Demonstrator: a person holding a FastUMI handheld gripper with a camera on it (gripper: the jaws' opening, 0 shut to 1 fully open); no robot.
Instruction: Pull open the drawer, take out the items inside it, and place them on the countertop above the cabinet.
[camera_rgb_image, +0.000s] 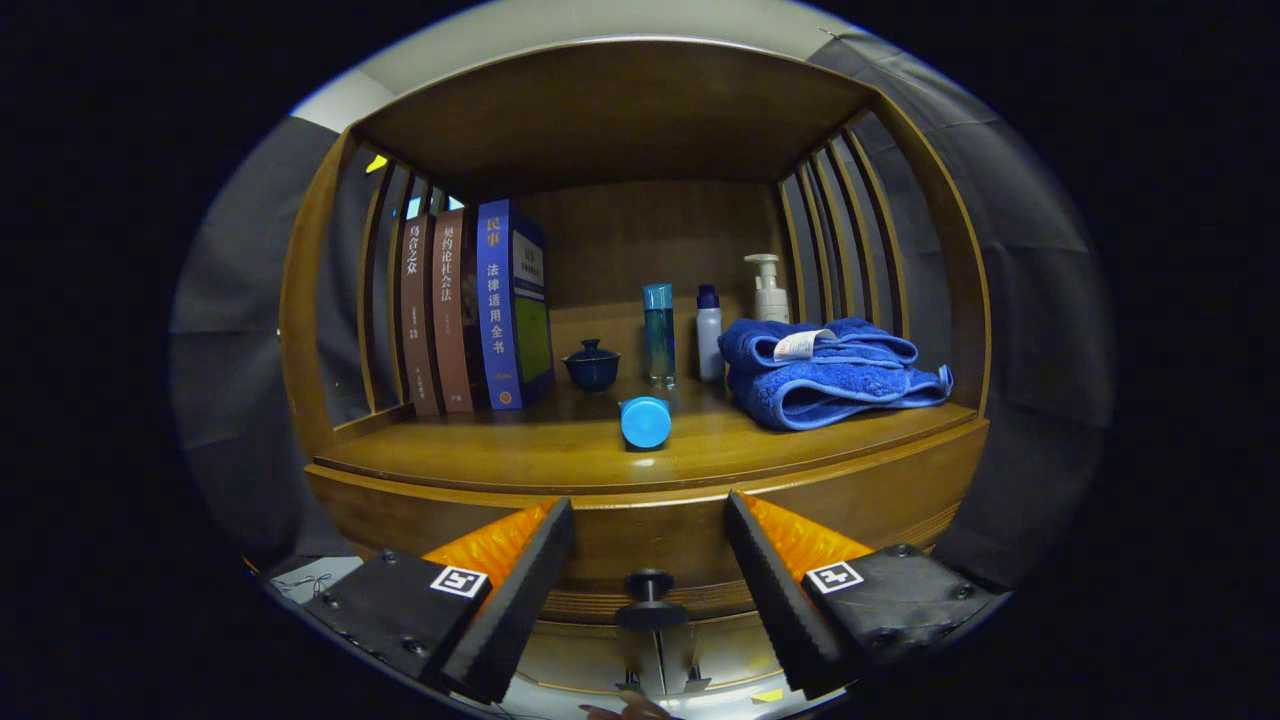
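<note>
Seen from the gripper view, your gripper (650, 560) hung in front of the wooden cabinet (900, 500) with its fingers (520, 580) spread wide and pinching nothing. Between them, low down, sat the dark round knob (650, 583) of the drawer (640, 545). From this angle you could not tell for certain whether the drawer was shut or pulled out, and nothing of its inside could be seen.

Above the drawer ran the cabinet's top, the desk (480, 450) where the task's items belong. A blue-capped bottle (645, 421) lay on its side there, cap end toward you, near the front edge and just beyond the fingers; by its place, it looked like something set down out of the drawer.

Further back stood a row of upright books (470, 310) against the left slats. Beside them were a small dark lidded cup (592, 366), a tall blue bottle (658, 335), a white bottle (709, 335) and a pump dispenser (768, 288). A folded blue towel (830, 370) was heaped to the right.

The spread fingers straddling the knob suggested you were lined up on the handle, either to pull or having let go. The bottle on its side could roll on the smooth wood.
</note>
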